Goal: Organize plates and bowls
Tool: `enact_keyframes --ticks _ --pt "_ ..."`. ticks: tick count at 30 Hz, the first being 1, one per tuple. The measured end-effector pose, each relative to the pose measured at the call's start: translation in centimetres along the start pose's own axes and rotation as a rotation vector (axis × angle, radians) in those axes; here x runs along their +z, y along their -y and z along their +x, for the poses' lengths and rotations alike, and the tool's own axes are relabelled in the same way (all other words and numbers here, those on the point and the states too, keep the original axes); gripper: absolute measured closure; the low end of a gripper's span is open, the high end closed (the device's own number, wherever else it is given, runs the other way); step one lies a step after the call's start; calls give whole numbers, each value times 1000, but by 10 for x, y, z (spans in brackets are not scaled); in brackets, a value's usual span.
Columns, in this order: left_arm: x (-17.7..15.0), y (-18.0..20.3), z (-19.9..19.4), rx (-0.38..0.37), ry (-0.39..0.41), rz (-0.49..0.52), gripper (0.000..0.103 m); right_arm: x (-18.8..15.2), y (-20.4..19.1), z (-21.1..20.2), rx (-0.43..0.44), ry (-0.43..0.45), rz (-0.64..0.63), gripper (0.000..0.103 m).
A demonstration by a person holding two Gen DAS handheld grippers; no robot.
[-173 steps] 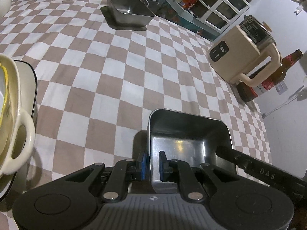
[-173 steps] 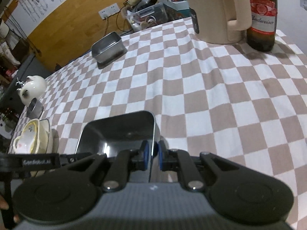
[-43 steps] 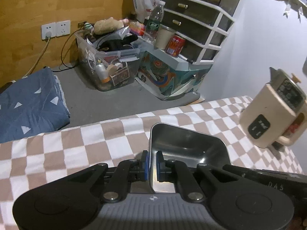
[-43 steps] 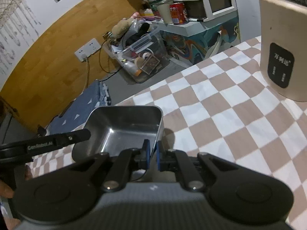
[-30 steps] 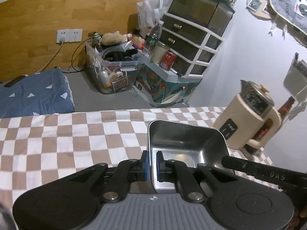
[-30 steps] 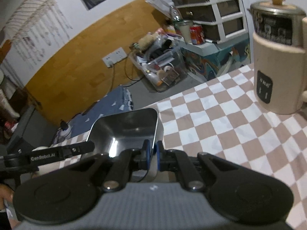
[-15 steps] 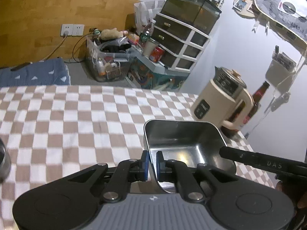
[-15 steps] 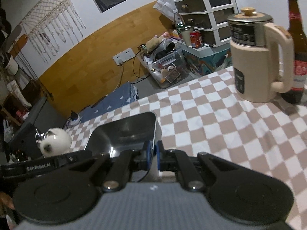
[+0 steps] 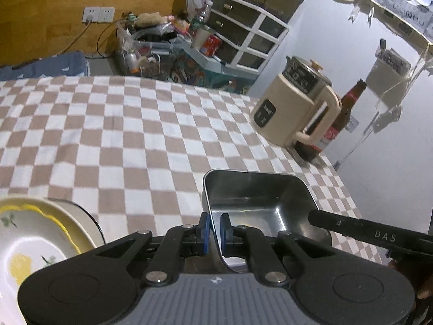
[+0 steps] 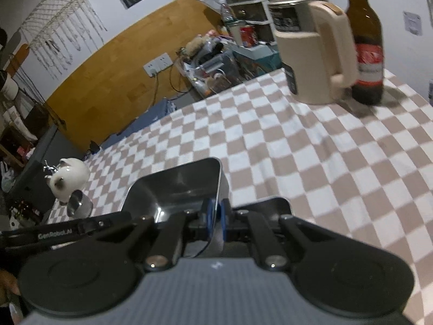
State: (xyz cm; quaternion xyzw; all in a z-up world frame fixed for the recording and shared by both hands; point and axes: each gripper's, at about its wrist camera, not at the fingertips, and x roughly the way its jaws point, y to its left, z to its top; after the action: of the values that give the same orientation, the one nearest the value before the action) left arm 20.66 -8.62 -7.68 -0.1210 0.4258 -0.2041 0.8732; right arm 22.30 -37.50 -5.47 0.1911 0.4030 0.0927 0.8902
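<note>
A rectangular steel tray (image 9: 257, 203) is held between both grippers just above the checked cloth (image 9: 135, 135). My left gripper (image 9: 213, 230) is shut on the tray's left wall, its blue pads pinching the rim. In the right wrist view the same steel tray (image 10: 178, 189) fills the middle, and my right gripper (image 10: 216, 216) is shut on its right wall. A second dark rim (image 10: 273, 201) shows just right of that grip; I cannot tell what it is. A stack of cream plates (image 9: 32, 243) with yellow flower marks sits at the lower left, beside the left gripper.
A cream electric kettle (image 9: 295, 113) and a brown beer bottle (image 9: 343, 113) stand at the table's right edge. A white teapot (image 10: 69, 176) and a small metal cup (image 10: 78, 203) stand at the left. Beyond the far edge are a clutter box and drawers.
Both grippers, still shut on the tray, have drawn back from the table's far edge. More cloth now lies ahead, and the plate stack has come into view at the lower left.
</note>
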Motion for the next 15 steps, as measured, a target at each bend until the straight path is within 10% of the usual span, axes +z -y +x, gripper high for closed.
enact_keyframes --ticks 15 --pt "-26 17 12 1 -25 -62 95 -2 23 -5 -17 -45 -45 94"
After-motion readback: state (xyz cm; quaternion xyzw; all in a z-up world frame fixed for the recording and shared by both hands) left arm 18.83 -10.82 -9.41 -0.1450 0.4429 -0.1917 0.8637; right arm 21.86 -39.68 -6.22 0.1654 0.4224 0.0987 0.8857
